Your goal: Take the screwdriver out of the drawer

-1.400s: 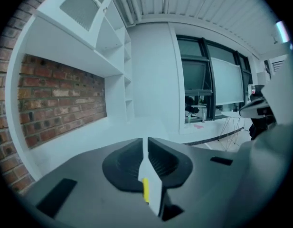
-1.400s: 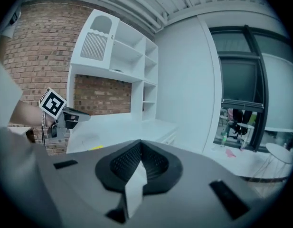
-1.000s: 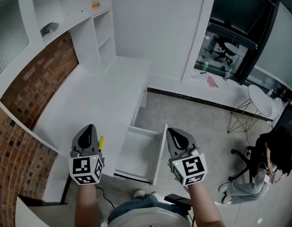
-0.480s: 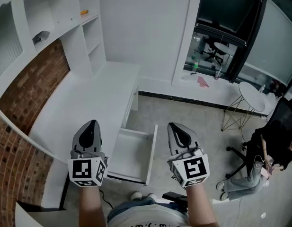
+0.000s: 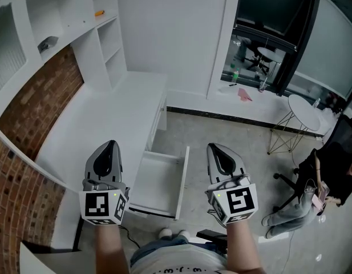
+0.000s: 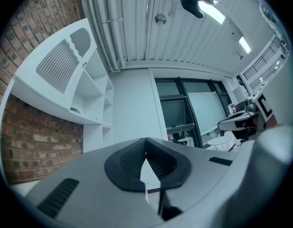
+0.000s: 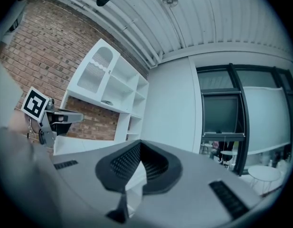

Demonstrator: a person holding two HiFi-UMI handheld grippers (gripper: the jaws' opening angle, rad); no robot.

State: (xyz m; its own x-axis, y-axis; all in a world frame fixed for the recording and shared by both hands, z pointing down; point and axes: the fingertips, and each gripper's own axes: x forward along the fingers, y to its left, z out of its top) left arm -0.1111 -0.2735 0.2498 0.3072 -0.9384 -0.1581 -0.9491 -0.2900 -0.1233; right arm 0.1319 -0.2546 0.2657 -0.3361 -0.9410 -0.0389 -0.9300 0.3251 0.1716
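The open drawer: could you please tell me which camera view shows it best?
The head view: it looks steeply down into the pulled-out drawer, so its white inside shows. Neither gripper view shows it; both face the shelves and ceiling.

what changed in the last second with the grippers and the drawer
The left gripper and right gripper have lifted a little above the drawer. A yellow item seen beside the left gripper earlier is no longer in view. Nothing was gripped or released. Unchanged: both grippers shut and empty, drawer open.
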